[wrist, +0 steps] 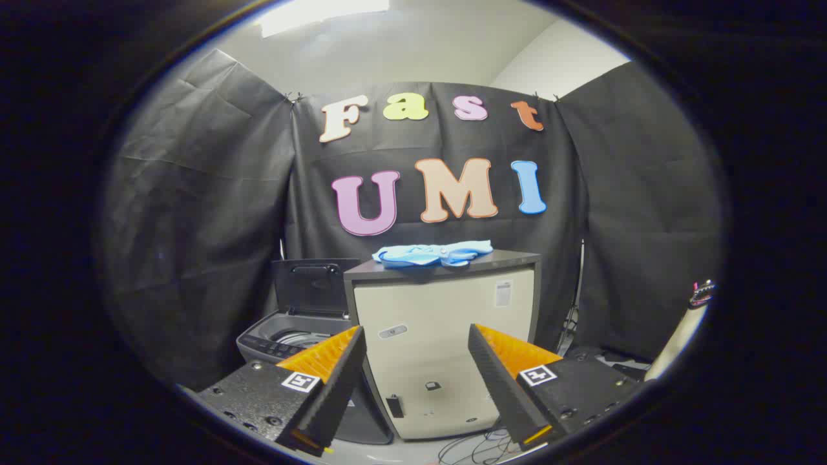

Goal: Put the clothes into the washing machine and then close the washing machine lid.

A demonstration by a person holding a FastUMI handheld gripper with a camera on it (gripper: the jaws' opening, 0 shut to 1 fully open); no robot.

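- I see the black cloth wall (194, 213) across the back and both sides of the frame, with a pale ceiling above it at the top.
- A cabinet (446, 349) stands at the centre of the frame: cream front, dark grey flat top and edges. It is the counter that carries the clothes. A small label sits near the upper right of its front, and a few small dark fittings low down.
- The washer (284, 339) is at lower left of centre, just beside the cabinet's left edge. Its body is grey, and I can see part of the drum opening.
- Its lid (313, 287) is up, standing almost upright behind the opening, dark, with a handle bar near its top edge.
- My gripper (417, 381) is at the bottom of the frame. I read the jaws as spread wide, with nothing between them but the cabinet front beyond. They touch nothing.
- The clothes (431, 253), a light blue bundle, lie flat on the cabinet top, just above centre of the frame, well beyond the jaws and apart from the washer.
- Loose cables (475, 445) lie on the floor at bottom centre, below the cabinet.
- At the right edge, a pale slanted pole (678, 339) with a small dark and red piece at its tip; I cannot tell what it is.
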